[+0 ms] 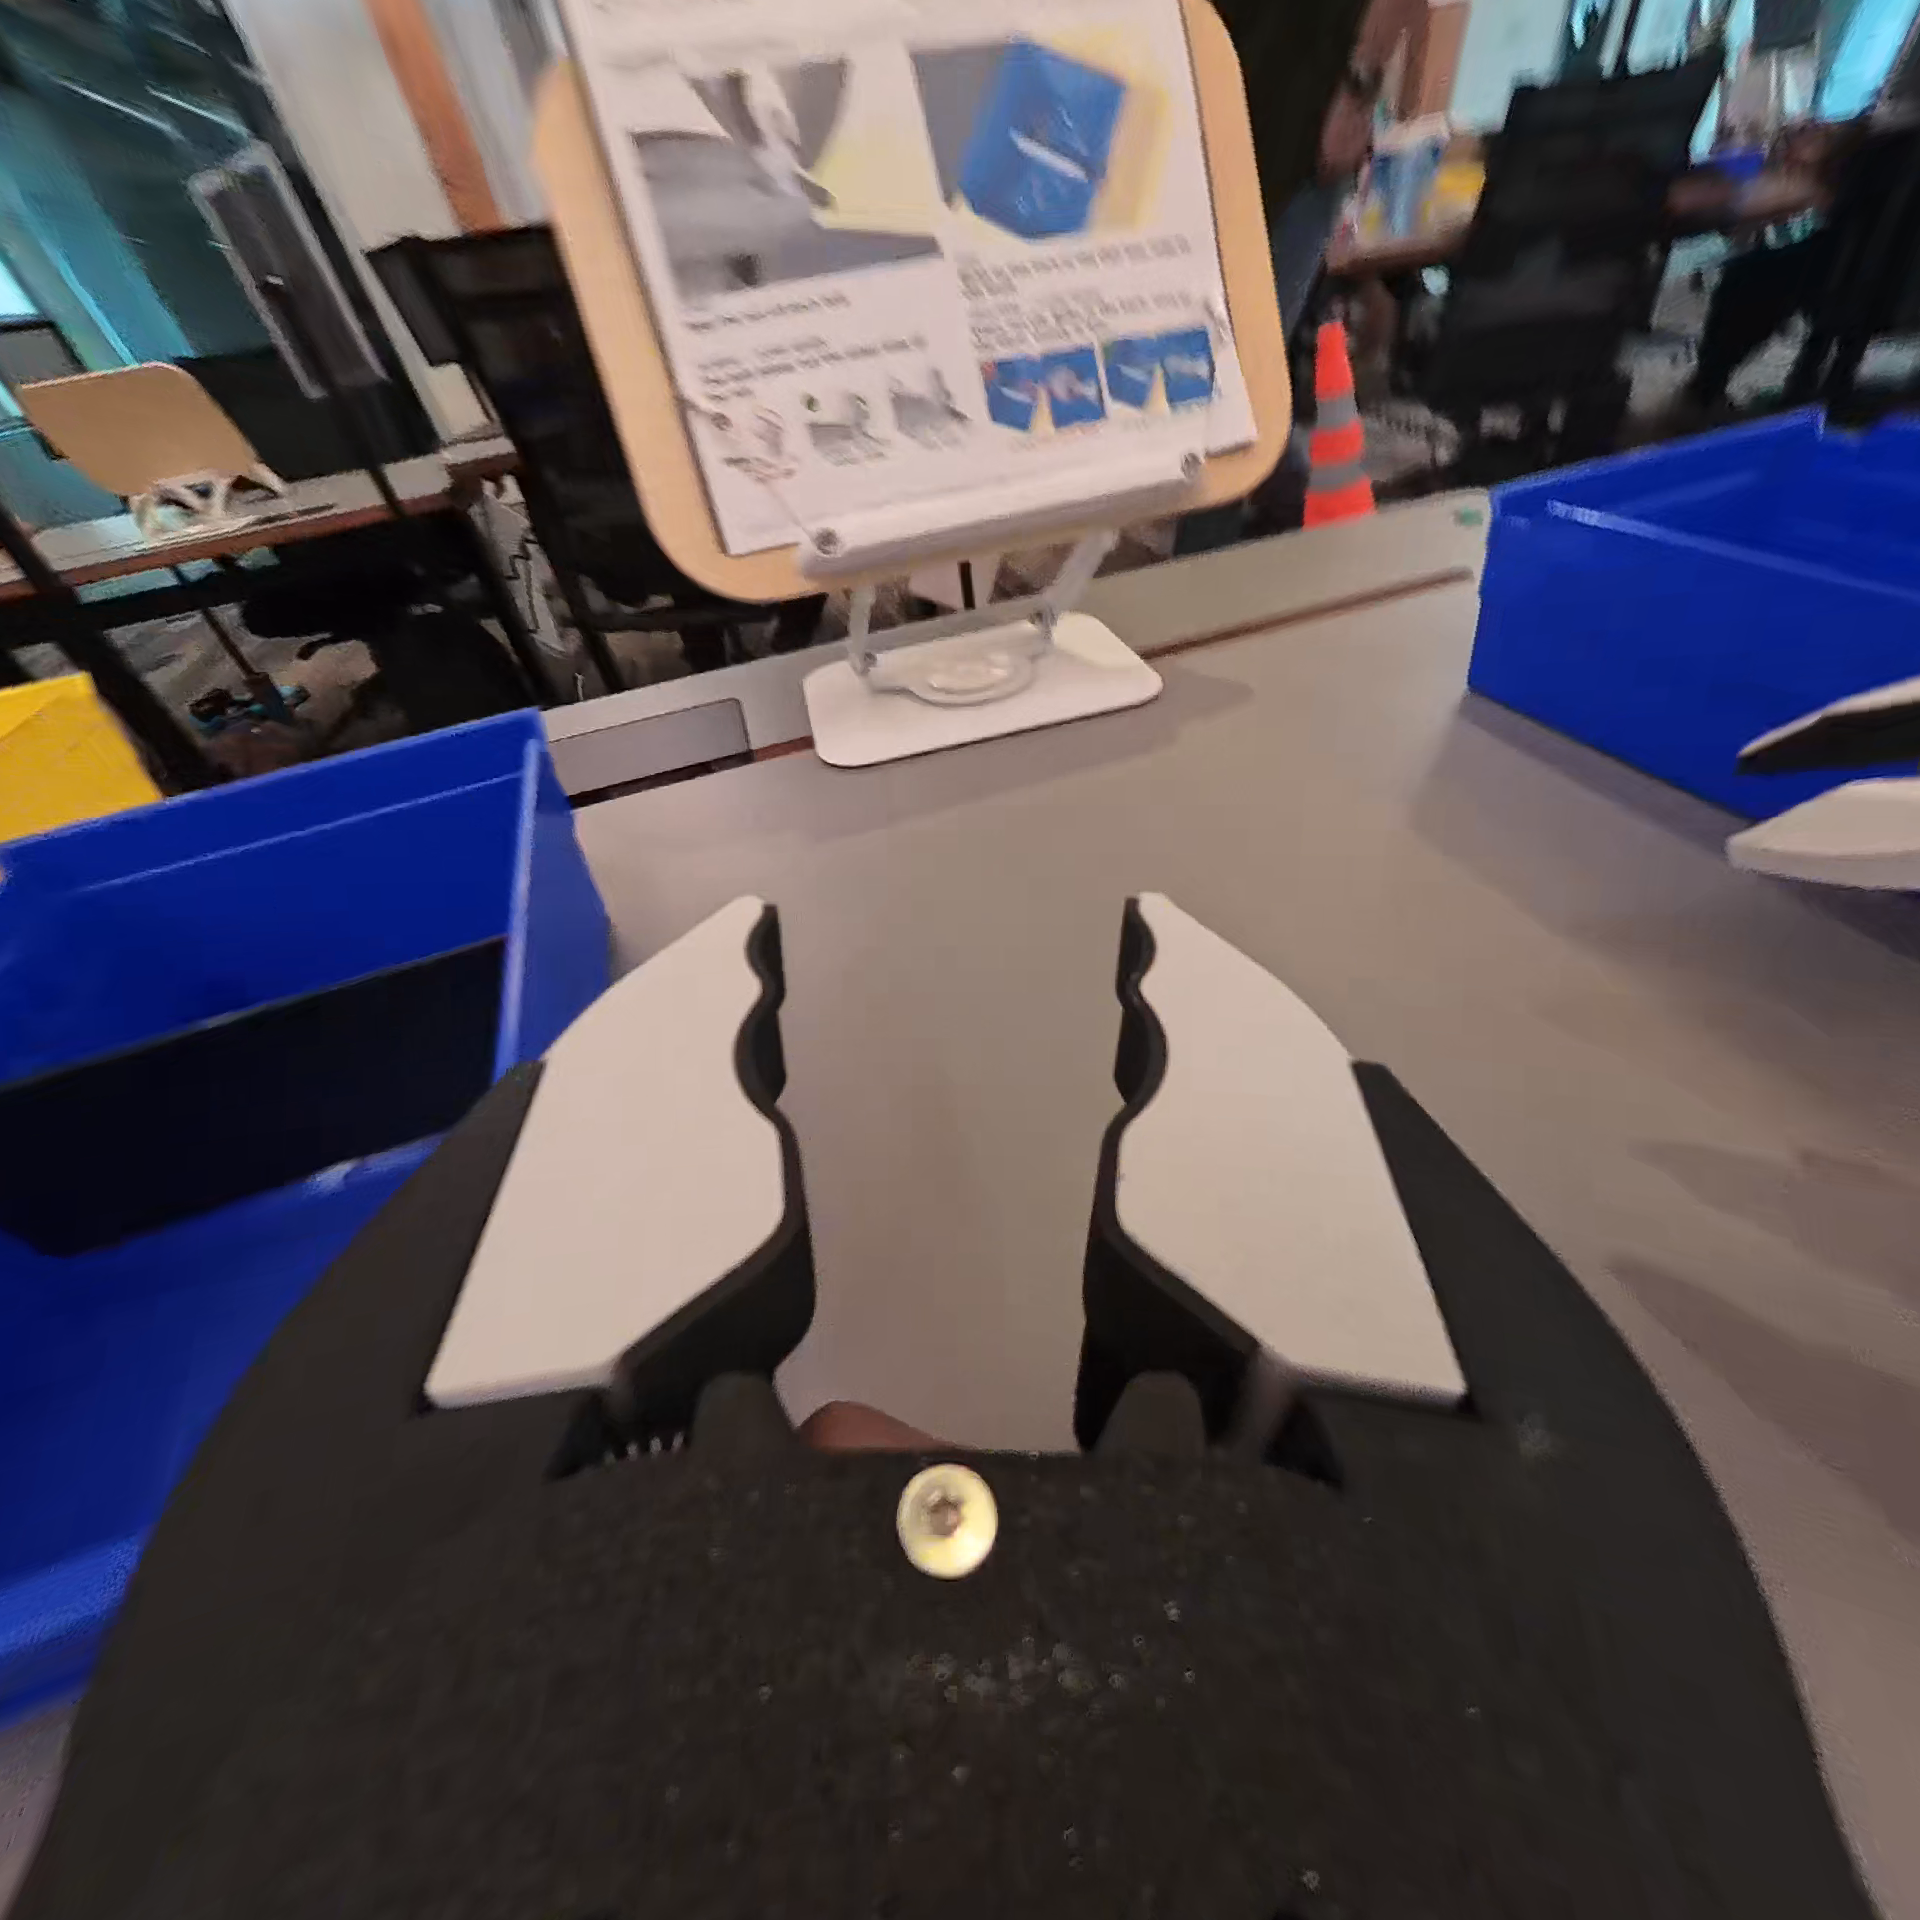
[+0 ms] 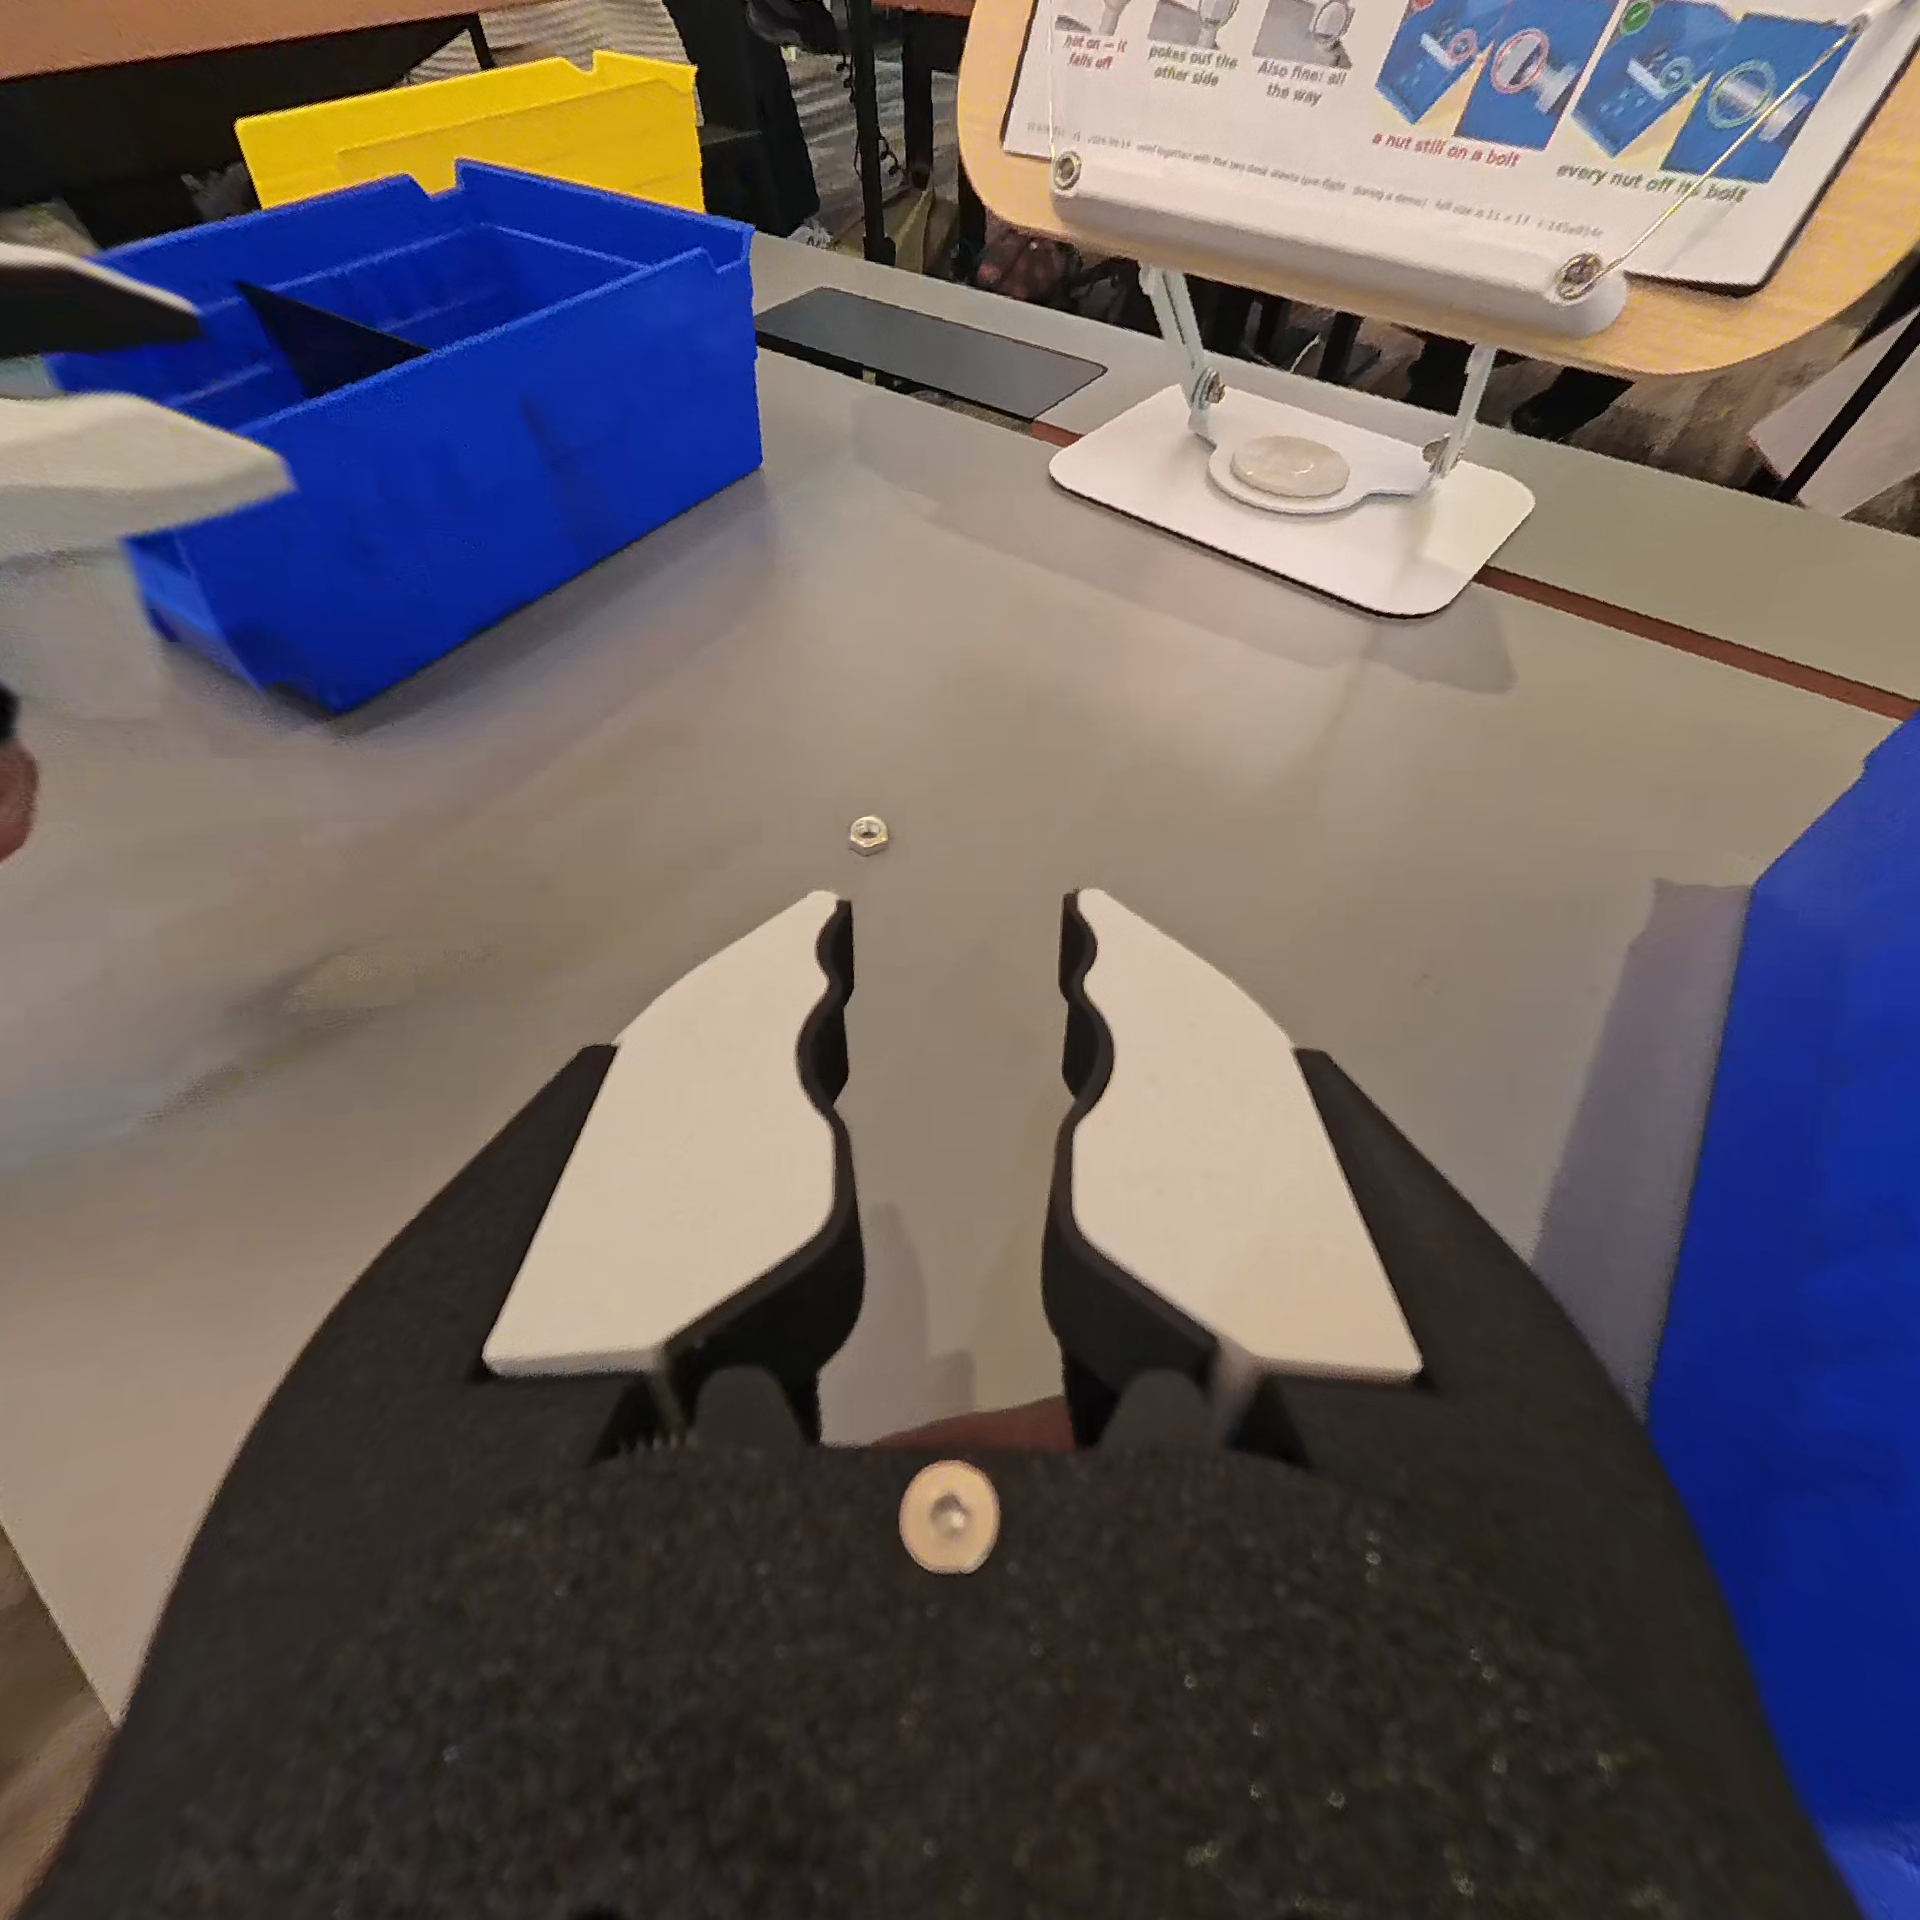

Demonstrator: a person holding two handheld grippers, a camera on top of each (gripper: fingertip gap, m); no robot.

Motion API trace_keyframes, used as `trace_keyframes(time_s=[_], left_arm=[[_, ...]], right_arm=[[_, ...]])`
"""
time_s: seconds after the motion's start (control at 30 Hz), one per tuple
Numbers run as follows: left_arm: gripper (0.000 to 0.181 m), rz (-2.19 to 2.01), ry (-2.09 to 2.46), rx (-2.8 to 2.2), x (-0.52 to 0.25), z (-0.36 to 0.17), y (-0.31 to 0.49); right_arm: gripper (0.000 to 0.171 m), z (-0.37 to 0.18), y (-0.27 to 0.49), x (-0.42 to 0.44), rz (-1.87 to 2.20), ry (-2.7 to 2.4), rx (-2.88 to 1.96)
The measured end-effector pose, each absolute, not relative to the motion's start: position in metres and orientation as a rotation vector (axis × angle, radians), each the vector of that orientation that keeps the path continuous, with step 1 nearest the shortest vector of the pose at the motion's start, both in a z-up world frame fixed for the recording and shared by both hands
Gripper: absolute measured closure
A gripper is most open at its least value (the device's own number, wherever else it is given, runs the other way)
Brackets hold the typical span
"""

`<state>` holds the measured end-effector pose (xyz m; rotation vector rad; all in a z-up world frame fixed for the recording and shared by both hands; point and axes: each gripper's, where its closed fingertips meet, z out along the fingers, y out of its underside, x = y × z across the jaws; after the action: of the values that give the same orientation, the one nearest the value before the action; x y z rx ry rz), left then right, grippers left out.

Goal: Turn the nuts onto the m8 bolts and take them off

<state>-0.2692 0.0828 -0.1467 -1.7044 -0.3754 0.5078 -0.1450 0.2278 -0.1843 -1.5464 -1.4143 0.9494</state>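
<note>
My right tool (image 2: pixel 956 909) hangs with its fingers apart and empty, and the nut (image 2: pixel 868 834) lies on the grey desk (image 2: pixel 1299 779) just ahead of the tips, slightly toward the left finger. It is a small silver hexagon, lying flat with the hole upward, so it has no long axis to consider. My left tool (image 1: pixel 948 914) is also spread and empty; it does not see the nut. I judge the right one nearer. No bolt is visible.
</note>
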Motion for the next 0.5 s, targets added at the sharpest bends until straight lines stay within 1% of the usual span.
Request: trace_keyframes(time_s=[0.07, 0.23, 0.5], left_arm=[[0.120, 0.489, -0.425, -1.655, -0.265, -0.149, 0.064], [0.120, 0.462, -0.480, -1.713, -0.264, -0.181, 0.039], [0.120, 0.440, -0.492, -1.712, -0.270, -0.185, 0.038]], right_arm=[[0.133, -0.186, 0.226, -0.146, 0.943, -1.426, -1.545], [0.133, -0.185, 0.224, -0.146, 0.937, -1.432, -1.531], [0.133, -0.180, 0.226, -0.144, 0.928, -1.421, -1.525]])
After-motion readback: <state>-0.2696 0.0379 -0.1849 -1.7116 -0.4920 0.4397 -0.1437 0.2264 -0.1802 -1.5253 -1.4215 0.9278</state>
